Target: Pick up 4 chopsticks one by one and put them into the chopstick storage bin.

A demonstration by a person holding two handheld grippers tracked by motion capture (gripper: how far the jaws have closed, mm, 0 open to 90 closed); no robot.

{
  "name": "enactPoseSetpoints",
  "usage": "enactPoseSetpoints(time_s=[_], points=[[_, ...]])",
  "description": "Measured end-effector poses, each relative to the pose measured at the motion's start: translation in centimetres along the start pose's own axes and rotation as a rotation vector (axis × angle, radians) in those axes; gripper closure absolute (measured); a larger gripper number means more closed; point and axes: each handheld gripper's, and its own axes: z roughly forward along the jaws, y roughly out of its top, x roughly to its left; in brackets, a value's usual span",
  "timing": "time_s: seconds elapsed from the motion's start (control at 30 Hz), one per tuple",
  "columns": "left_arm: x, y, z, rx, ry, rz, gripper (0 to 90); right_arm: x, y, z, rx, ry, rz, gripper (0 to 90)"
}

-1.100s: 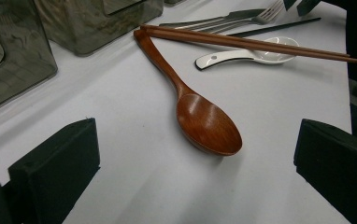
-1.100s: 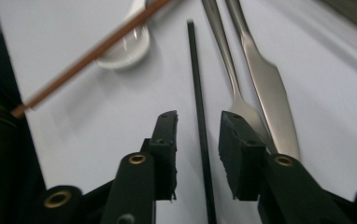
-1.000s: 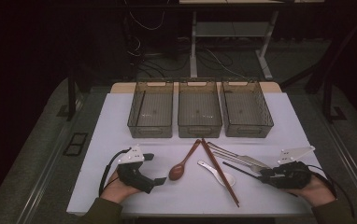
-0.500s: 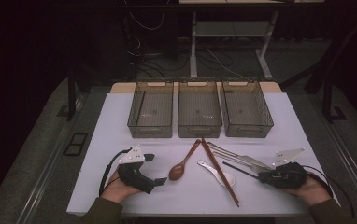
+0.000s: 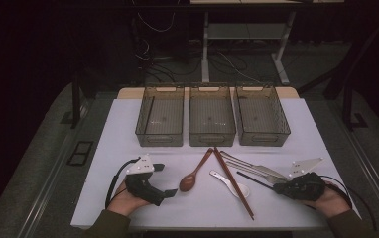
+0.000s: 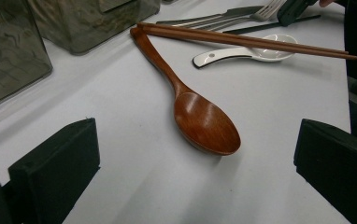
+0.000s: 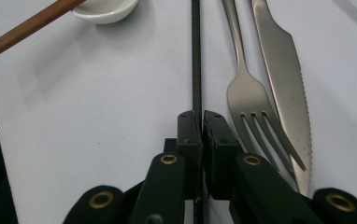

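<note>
A white table [image 5: 128,129] in a dim room carries three smoky plastic bins [image 5: 212,120] in a row along its far side, with cutlery scattered in front of them. Compared with a second earlier, the person's hands sit in much the same spots near the front edge, but the right gripper [image 5: 279,188] has just been closing its jaws, and they now pinch a thin black chopstick [image 7: 196,56] that runs between the pads.

From above, the black chopstick [image 5: 255,179] lies low on the table at the right, its long axis running from the gripper's tips up and to the left toward the white ceramic spoon [image 5: 232,183], its free end pointing at that spoon. In the right gripper view it runs straight away from the jaws, with a steel fork [image 7: 249,93] and a serrated steel knife [image 7: 279,70] lying just beside it.

The left gripper [image 5: 165,194] rests near the front left, its jaws spread wide and holding nothing; in the left gripper view a wooden spoon [image 6: 200,116] lies on the table ahead of them, bowl toward the camera, untouched. A pair of wooden chopsticks [image 5: 232,181] crosses over the white spoon [image 6: 246,53], slanting from the bins toward the front edge.
</note>
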Motion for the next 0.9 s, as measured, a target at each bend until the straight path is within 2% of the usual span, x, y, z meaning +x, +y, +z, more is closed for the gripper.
enactPoseSetpoints(time_s=[0.43, 0.9], points=[[0.0, 0.0, 0.0, -0.001, 0.000, -0.002, 0.0, -0.3, 0.1, -0.9, -0.034, 0.011, 0.015, 85.6], [0.0, 0.0, 0.0, 0.000, 0.003, -0.005, 0.0, -0.3, 0.5, -2.2, -0.107, 0.031, 0.016, 85.6]])
